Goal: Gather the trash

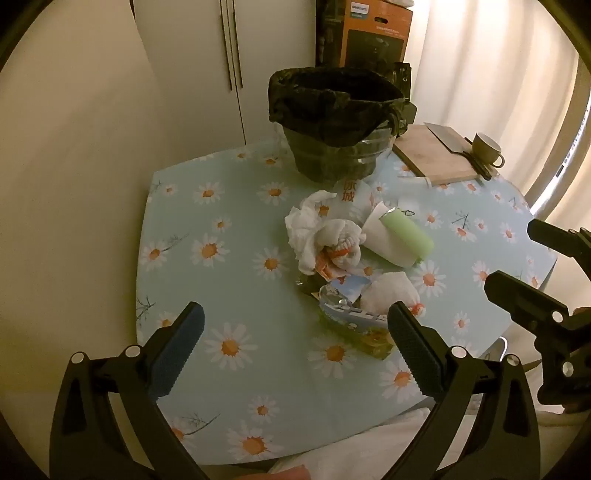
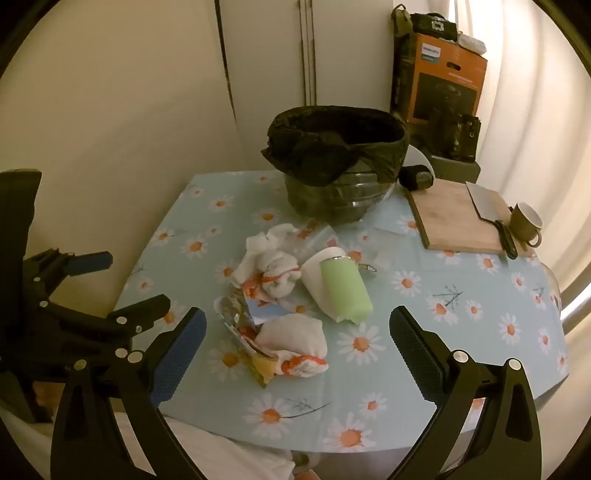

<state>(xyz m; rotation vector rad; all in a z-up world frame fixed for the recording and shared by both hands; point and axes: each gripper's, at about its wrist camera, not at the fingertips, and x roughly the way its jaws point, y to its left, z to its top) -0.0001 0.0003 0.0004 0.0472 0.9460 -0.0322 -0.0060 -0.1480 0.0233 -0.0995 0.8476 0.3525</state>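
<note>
A bin lined with a black bag [image 1: 332,110] [image 2: 340,147] stands at the far side of the daisy-print table [image 1: 221,258] [image 2: 424,350]. In front of it lies a litter pile: crumpled white tissues [image 1: 321,236] [image 2: 269,266], a tipped white cup with a green tube [image 1: 406,236] [image 2: 343,291], another tissue wad [image 1: 391,295] [image 2: 295,336] and a shiny wrapper [image 1: 351,325] [image 2: 240,328]. My left gripper [image 1: 295,314] [image 2: 135,280] hovers open near the pile's near-left side. My right gripper [image 2: 298,317] [image 1: 517,258] hovers open over the pile's near side. Nothing is held.
A wooden cutting board [image 1: 436,155] [image 2: 458,218] with a cleaver [image 2: 487,206] and an olive mug [image 1: 487,147] [image 2: 526,221] sits at the far right. An orange box [image 1: 373,33] [image 2: 447,85] stands behind the bin. Wall and cupboard doors lie to the left, a curtain to the right.
</note>
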